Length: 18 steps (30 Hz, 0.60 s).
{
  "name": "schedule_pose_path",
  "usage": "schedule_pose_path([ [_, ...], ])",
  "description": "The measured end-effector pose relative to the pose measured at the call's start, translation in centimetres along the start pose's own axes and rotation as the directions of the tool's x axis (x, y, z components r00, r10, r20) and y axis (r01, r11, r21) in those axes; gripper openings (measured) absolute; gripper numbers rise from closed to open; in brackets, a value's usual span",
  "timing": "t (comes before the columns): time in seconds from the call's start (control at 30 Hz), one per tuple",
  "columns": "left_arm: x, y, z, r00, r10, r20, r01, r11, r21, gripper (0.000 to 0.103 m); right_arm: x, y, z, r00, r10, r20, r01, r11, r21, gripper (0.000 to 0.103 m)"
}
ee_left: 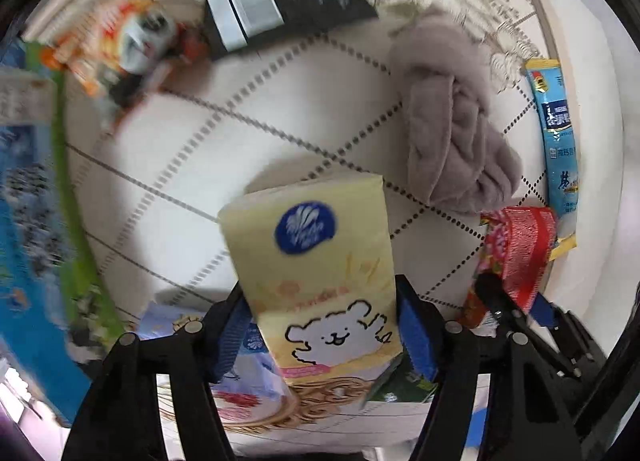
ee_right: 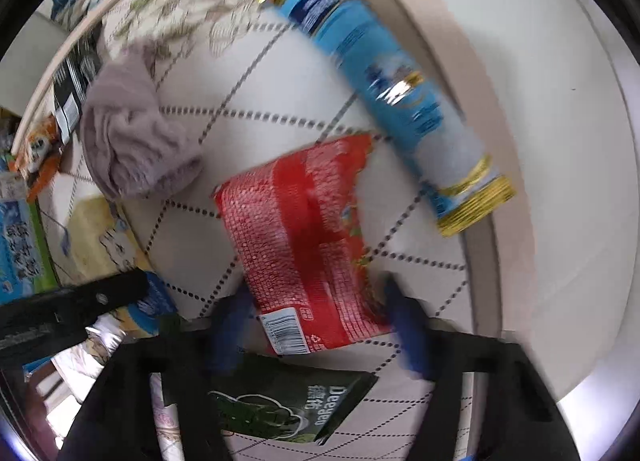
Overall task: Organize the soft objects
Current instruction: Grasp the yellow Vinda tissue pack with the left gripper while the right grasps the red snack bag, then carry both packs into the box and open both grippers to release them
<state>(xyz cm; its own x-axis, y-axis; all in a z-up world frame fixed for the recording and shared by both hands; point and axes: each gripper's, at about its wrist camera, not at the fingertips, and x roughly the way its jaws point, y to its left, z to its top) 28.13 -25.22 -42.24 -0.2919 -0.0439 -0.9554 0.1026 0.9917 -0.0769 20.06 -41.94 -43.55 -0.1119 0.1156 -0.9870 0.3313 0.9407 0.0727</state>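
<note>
**A:** Where does your left gripper [ee_left: 322, 325] stand against the yellow tissue pack [ee_left: 316, 273]?

**B:** The pack sits squarely between the jaws. Your blue pads [ee_left: 416, 335] press on both of its long sides, so you are pinching it. Its lower end with the white bear drawing is down between the fingers, and the end with the blue round logo sticks out forward past the tips. It is lifted over the white quilted cloth [ee_left: 192, 165].

**A:** And your right gripper [ee_right: 316, 325]?

**B:** The red packet [ee_right: 304, 245] lies between those jaws too, barcode end nearest you. The pads [ee_right: 408, 337] flank its lower corners, but the view is blurred, so I cannot tell whether they actually grip it.

**A:** What lies around them?

**B:** The grey towel [ee_left: 452, 117], bunched up, is ahead and to the right of the yellow pack, apart from it. The long blue sachet [ee_right: 388, 85] lies slantwise beyond the red packet, near the cloth's edge. A dark green packet [ee_right: 292, 405] lies under your right gripper, just below the red one.
</note>
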Motion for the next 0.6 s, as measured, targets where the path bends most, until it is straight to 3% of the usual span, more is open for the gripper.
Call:
schedule_pose_path([
  [0.17, -5.5, 0.3, -1.7, 0.994, -0.013, 0.104, 0.010, 1.000, 0.027, 0.065, -1.3, -0.2, -1.1, 0.999, 0.032, 0.039, -0.033, 0.999, 0.021, 0.047],
  [0.3, -11.7, 2.1, -4.8, 0.976, -0.069, 0.204, 0.060, 0.997, 0.046, 0.065, -5.1, 0.4, -3.1, 0.989, 0.104, 0.106, -0.105, 0.994, -0.001, 0.047],
  [0.43, -16.5, 7.6, -8.0, 0.952, -0.102, 0.287, 0.091, 0.995, 0.051, 0.065, -10.4, 3.8, -5.0, 0.967, 0.204, 0.153, -0.194, 0.978, -0.082, 0.047],
  [0.6, -20.5, 15.5, -11.3, 0.936, -0.110, 0.334, 0.116, 0.993, 0.002, 0.065, -16.0, 11.6, -7.4, 0.929, 0.333, 0.162, -0.300, 0.933, -0.198, 0.047],
])
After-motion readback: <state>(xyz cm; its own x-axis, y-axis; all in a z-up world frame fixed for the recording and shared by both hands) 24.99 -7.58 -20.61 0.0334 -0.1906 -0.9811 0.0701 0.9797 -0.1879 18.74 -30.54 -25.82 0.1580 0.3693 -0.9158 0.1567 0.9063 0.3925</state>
